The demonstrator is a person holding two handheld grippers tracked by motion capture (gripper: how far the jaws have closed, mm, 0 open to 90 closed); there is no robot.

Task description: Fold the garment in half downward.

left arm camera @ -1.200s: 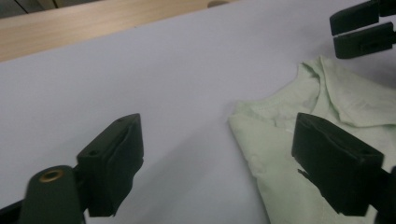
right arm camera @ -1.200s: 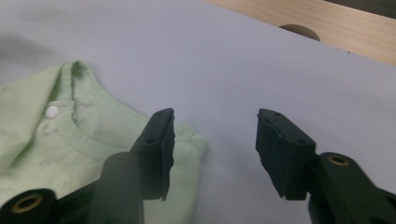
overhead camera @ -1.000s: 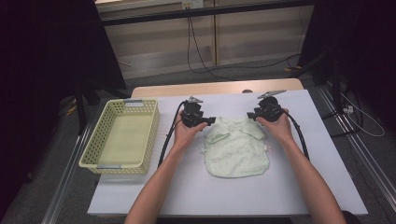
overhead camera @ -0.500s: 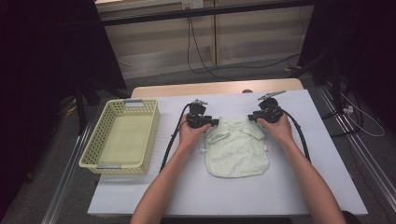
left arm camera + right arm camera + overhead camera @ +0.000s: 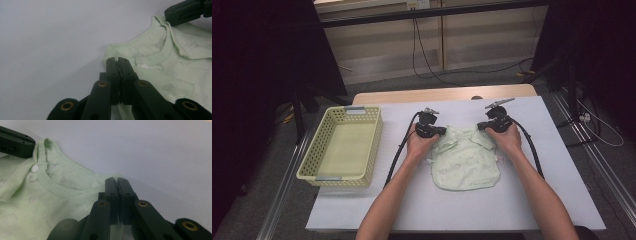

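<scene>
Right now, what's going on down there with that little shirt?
Left gripper and right gripper just closed, jaws pinching the pale green baby shirt at its shoulders. Nothing in the way.

Plenty of open counter [image 5: 462, 210] here. The whole near edge is bare apart from the two forearms coming in, and the far right corner and right edge are free too, with just the right cable [image 5: 532, 150] trailing along there. The basket [image 5: 343, 144] takes up the left edge, its walls standing up, so anything sweeping left runs into it. Between the basket and the left hand-held gripper [image 5: 443, 131] there's a bare strip, crossed by the left cable [image 5: 398, 152]. The shirt [image 5: 464, 161] lies flat mid-counter between both grippers, the right hand-held gripper [image 5: 486, 126] at its other top corner. The far edge behind them is open.
</scene>
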